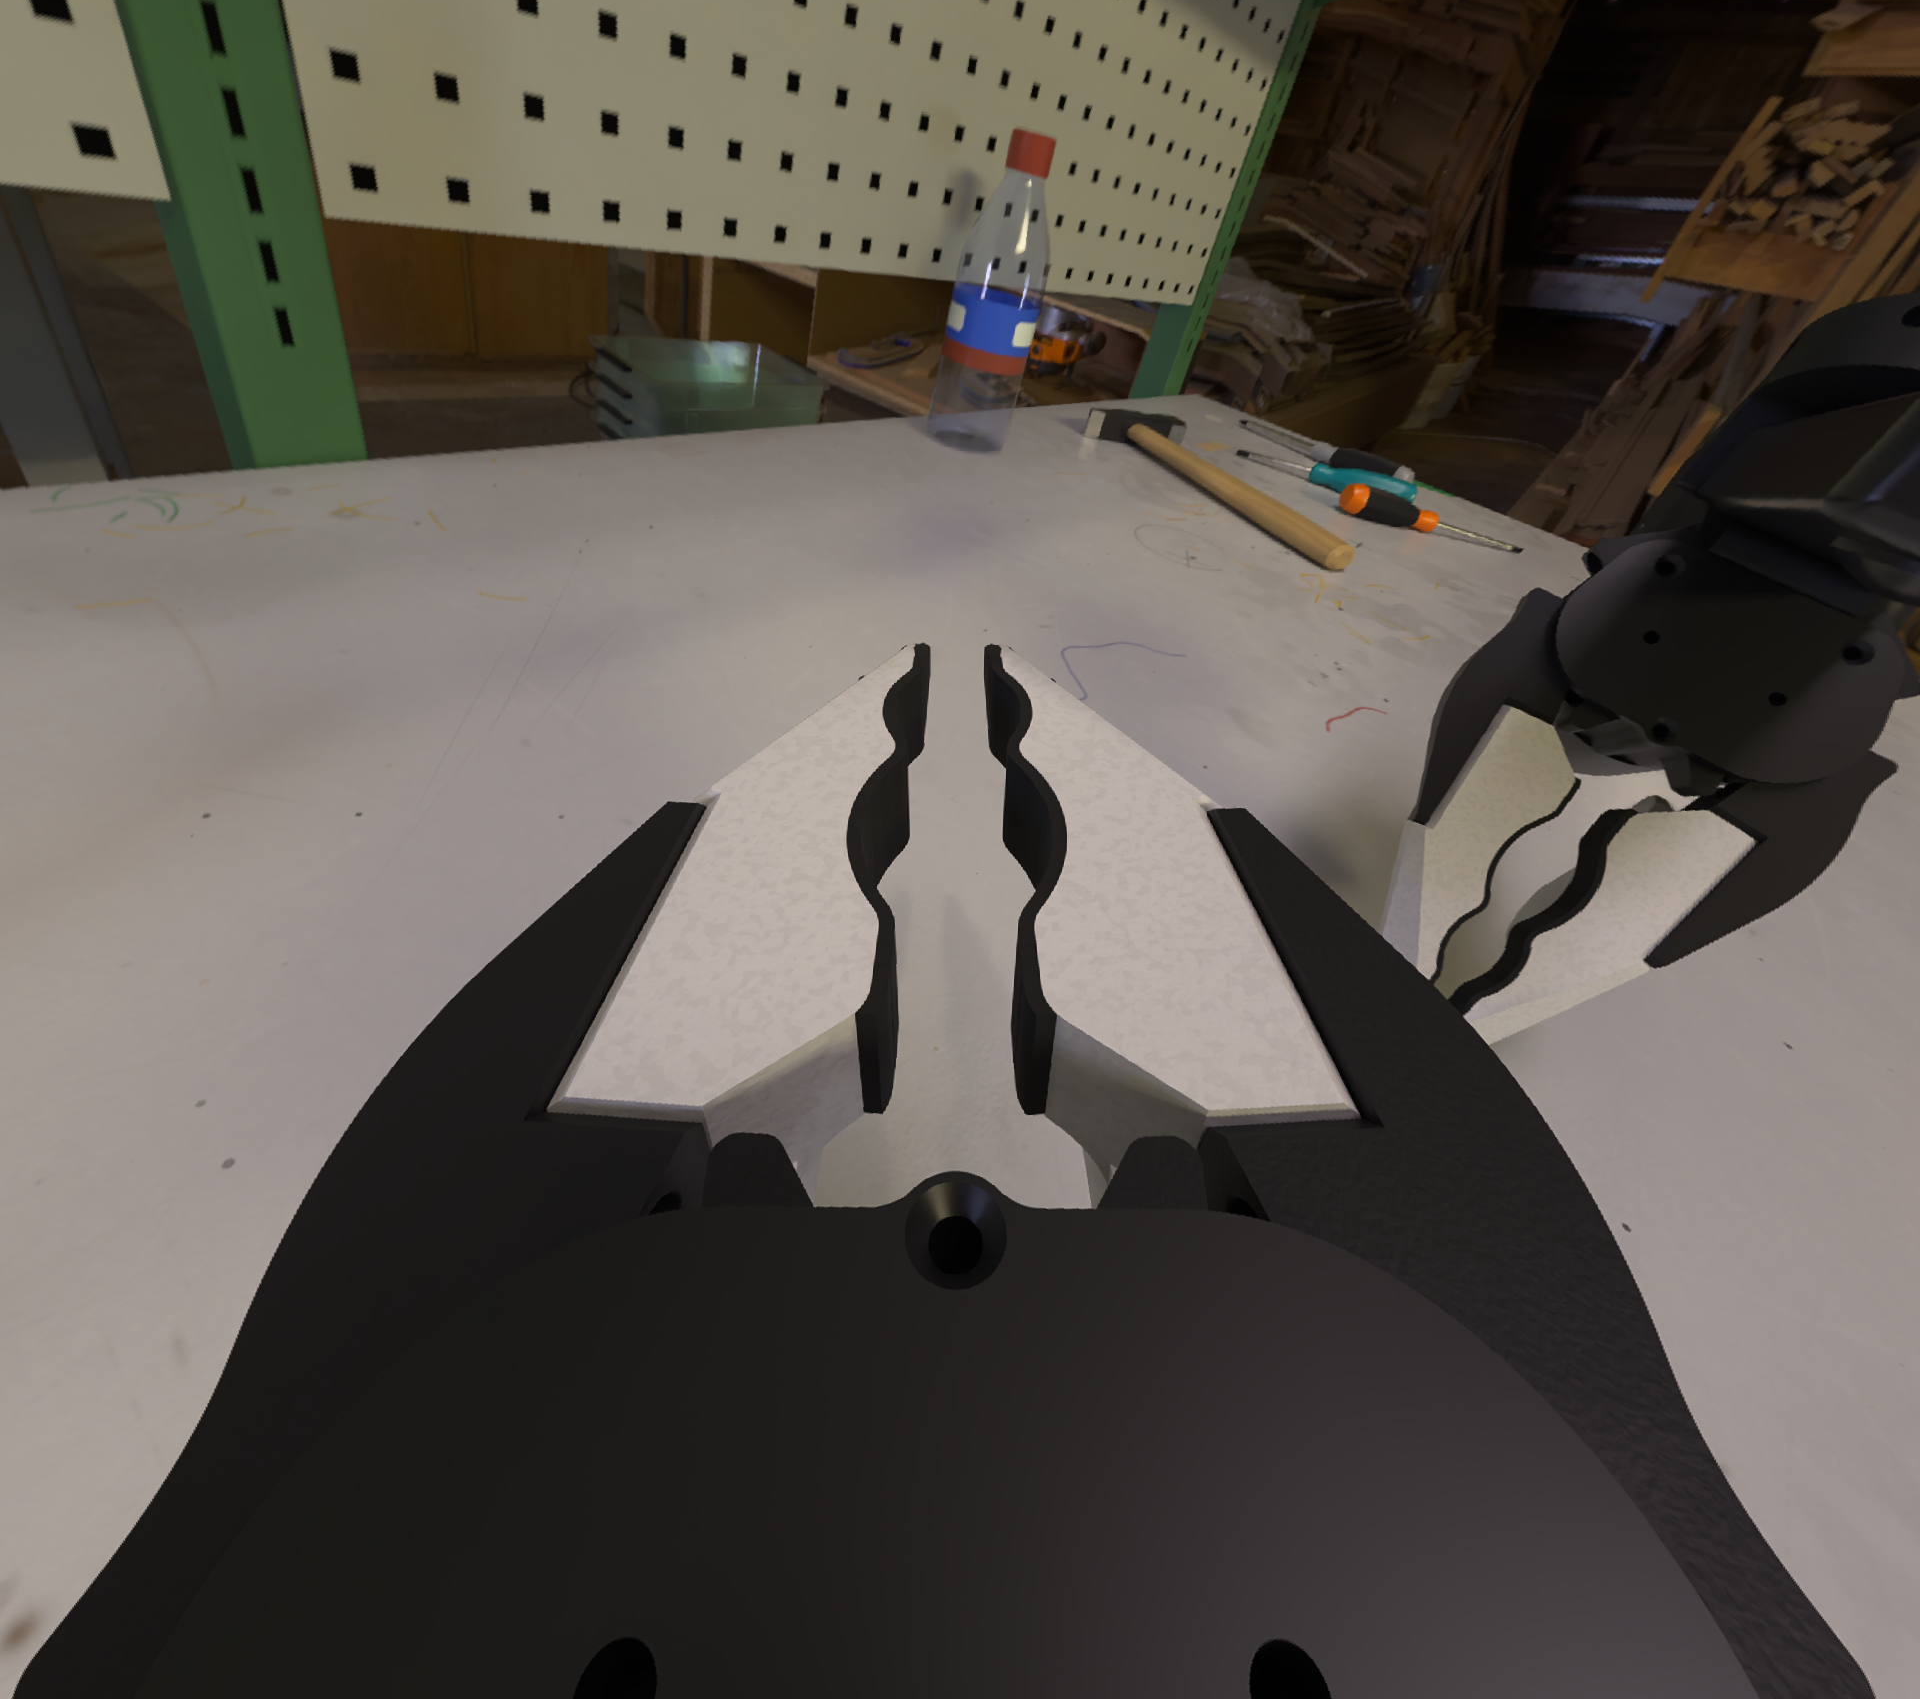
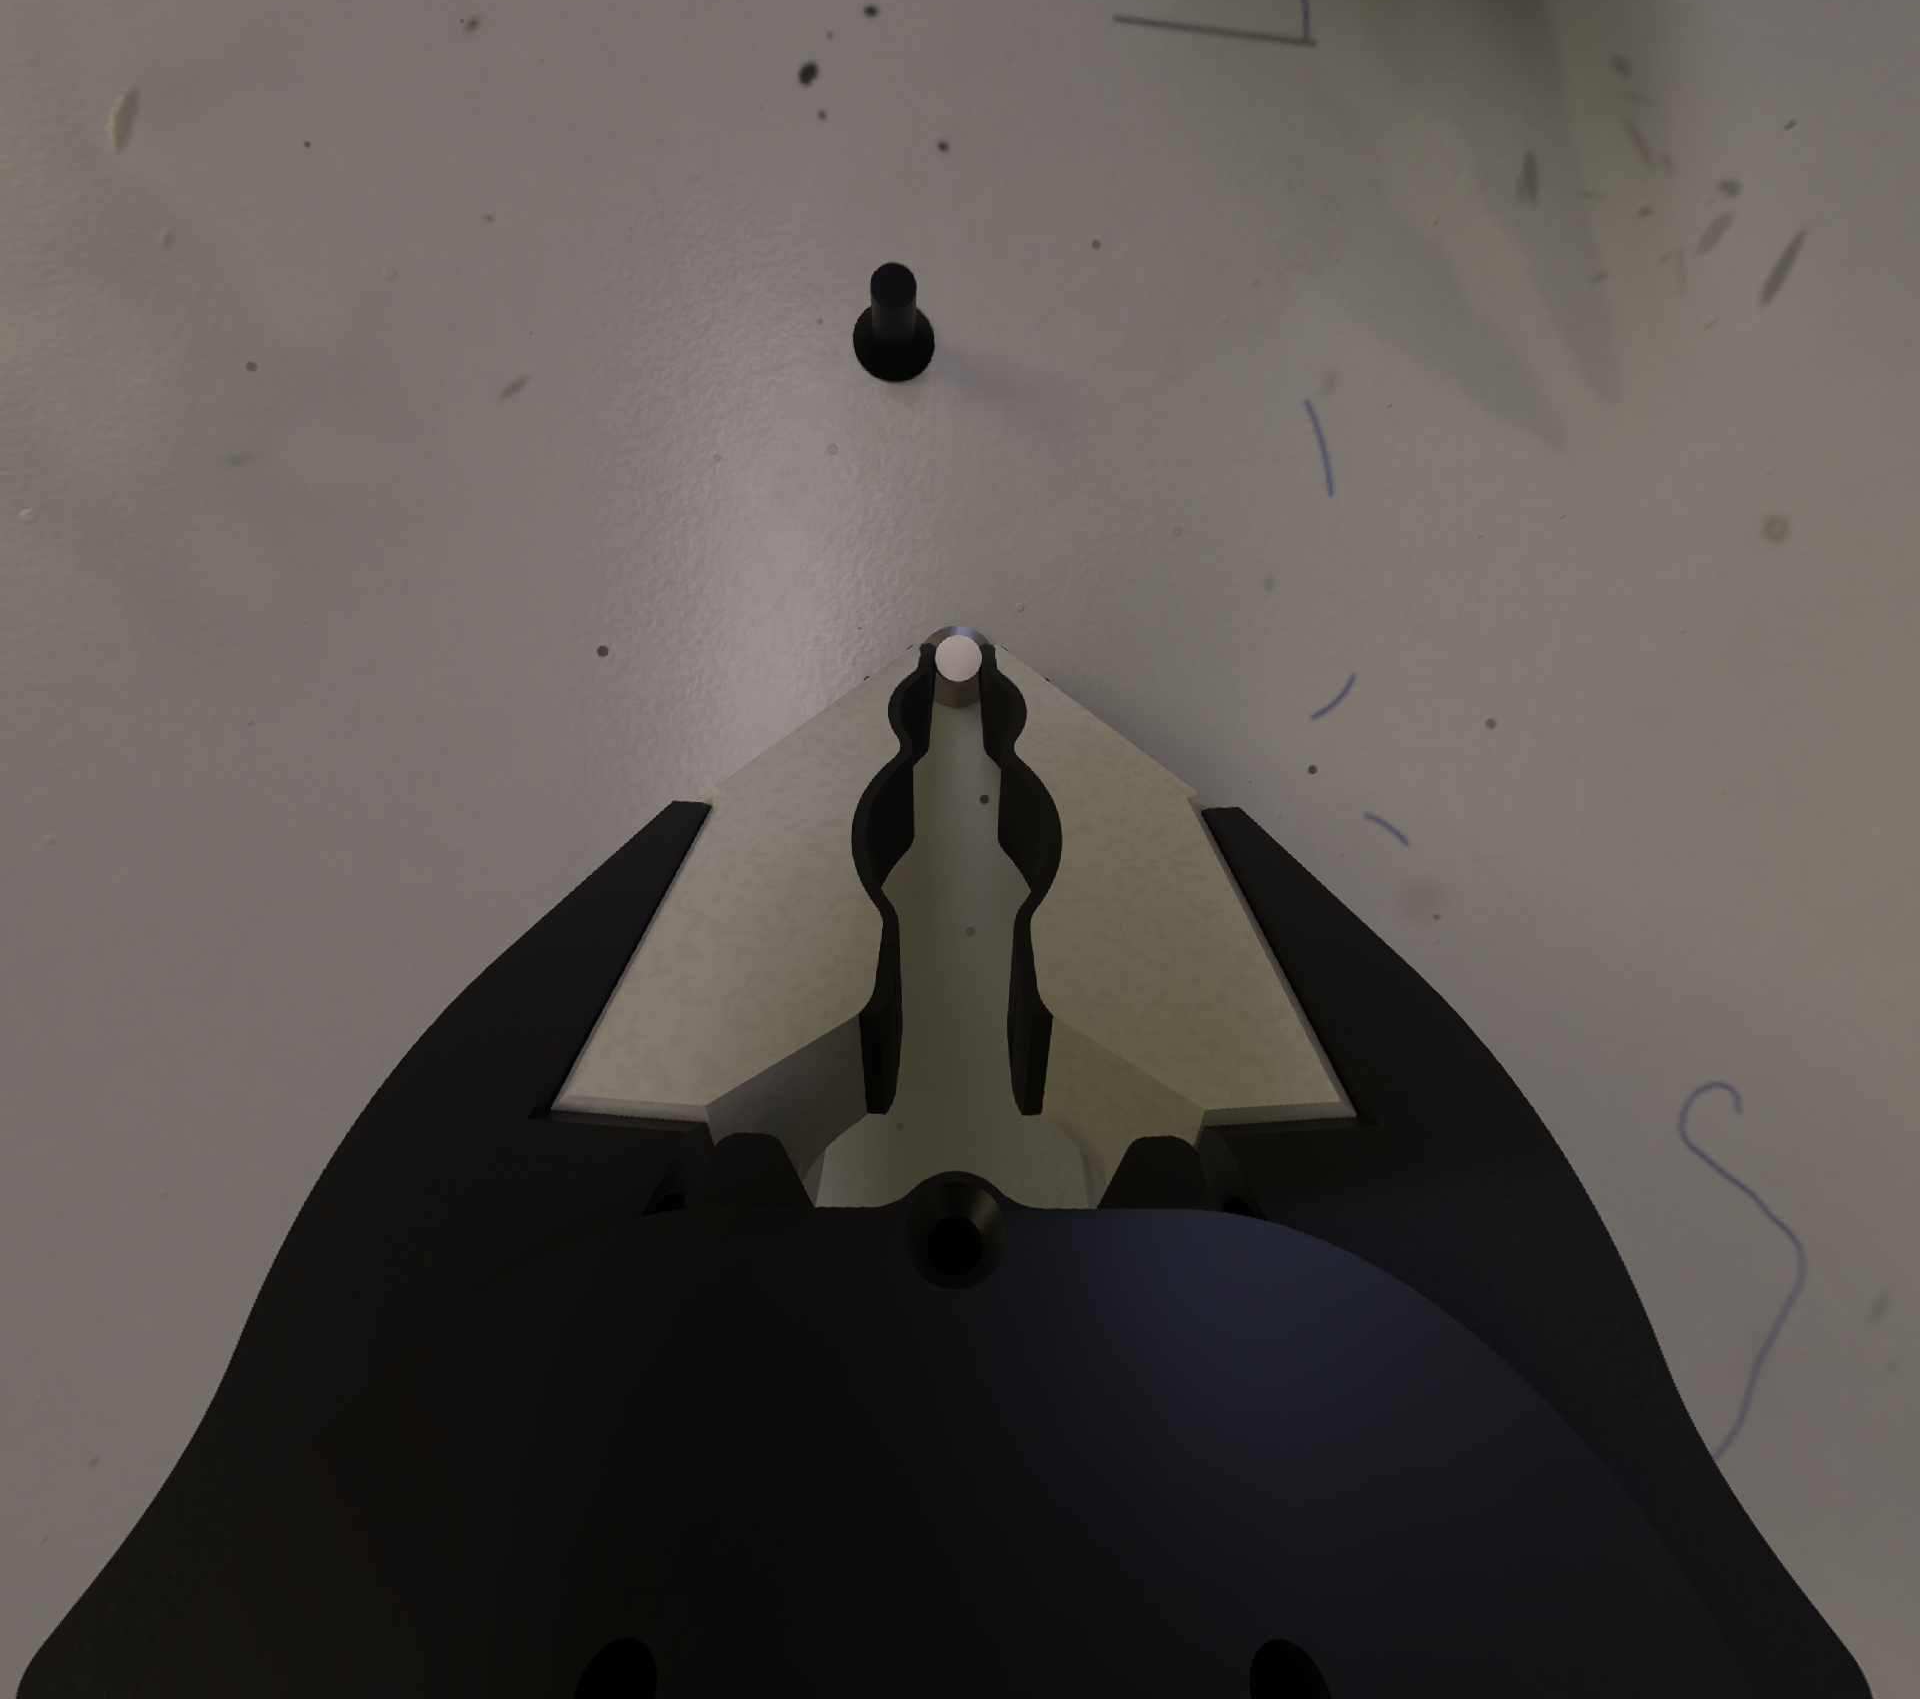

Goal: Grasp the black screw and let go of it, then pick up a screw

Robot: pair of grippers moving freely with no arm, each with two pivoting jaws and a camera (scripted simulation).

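The black screw (image 2: 891, 324) stands on its head on the grey table (image 2: 416, 402), shaft up, a short way ahead of my right gripper and free of it. My right gripper (image 2: 957, 662) points straight down and is shut on a silver screw (image 2: 957, 658), pinched at the very tips of its fingers. In the left wrist view the right gripper (image 1: 1455, 989) shows at the right with its tips at the table. My left gripper (image 1: 956, 657) hovers low over the table with its jaws drawn together to a narrow slit and nothing between them.
At the back of the table (image 1: 520, 662) stand a clear bottle (image 1: 992, 299) with a red cap, a hammer (image 1: 1226, 486) and two screwdrivers (image 1: 1382, 496). A pegboard (image 1: 727, 8) on green posts closes off the far edge.
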